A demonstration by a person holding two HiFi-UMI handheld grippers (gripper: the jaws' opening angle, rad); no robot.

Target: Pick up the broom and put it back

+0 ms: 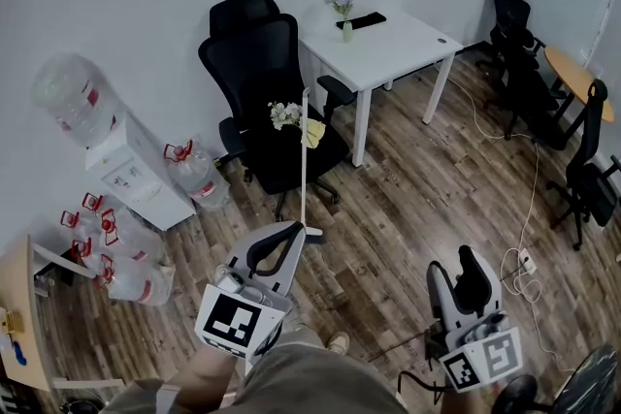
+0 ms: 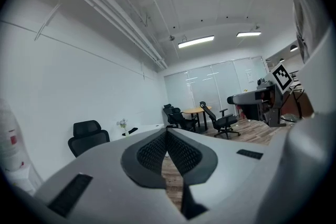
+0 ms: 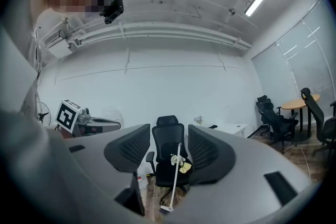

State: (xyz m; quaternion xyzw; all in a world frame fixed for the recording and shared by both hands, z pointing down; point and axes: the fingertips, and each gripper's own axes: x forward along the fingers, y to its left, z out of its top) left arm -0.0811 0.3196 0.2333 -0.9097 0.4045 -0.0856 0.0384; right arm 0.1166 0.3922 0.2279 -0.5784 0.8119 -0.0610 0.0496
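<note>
- The broom [image 1: 304, 172] leans against the front of the black office chair [image 1: 254, 53]. Its white handle rises past the seat and its head rests on the wood floor [image 1: 417, 179] before the chair.
- On the chair's seat lie white flowers [image 1: 284, 114] and a yellow thing [image 1: 315, 132], just beside the handle.
- Right of the chair, a white worktop [image 1: 408, 48] carries a small vase [image 1: 346, 31] holding flowers, with a black flat item [image 1: 361, 19] near it.
- Left of the chair, a water dispenser [image 1: 131, 175] bears a big clear bottle [image 1: 70, 97]. Red-capped jugs [image 1: 199, 177] stand on the floor around it, and I cannot tell what is in them.
- The left hand-held gripper [image 1: 289, 233] [image 2: 167, 134], in front of the chair, has its jaws closed tip to tip on nothing.
- The right hand-held gripper [image 1: 458, 276] [image 3: 169, 140] has its jaws spread and empty. The chair and broom [image 3: 176, 176] show well beyond the gap.
</note>
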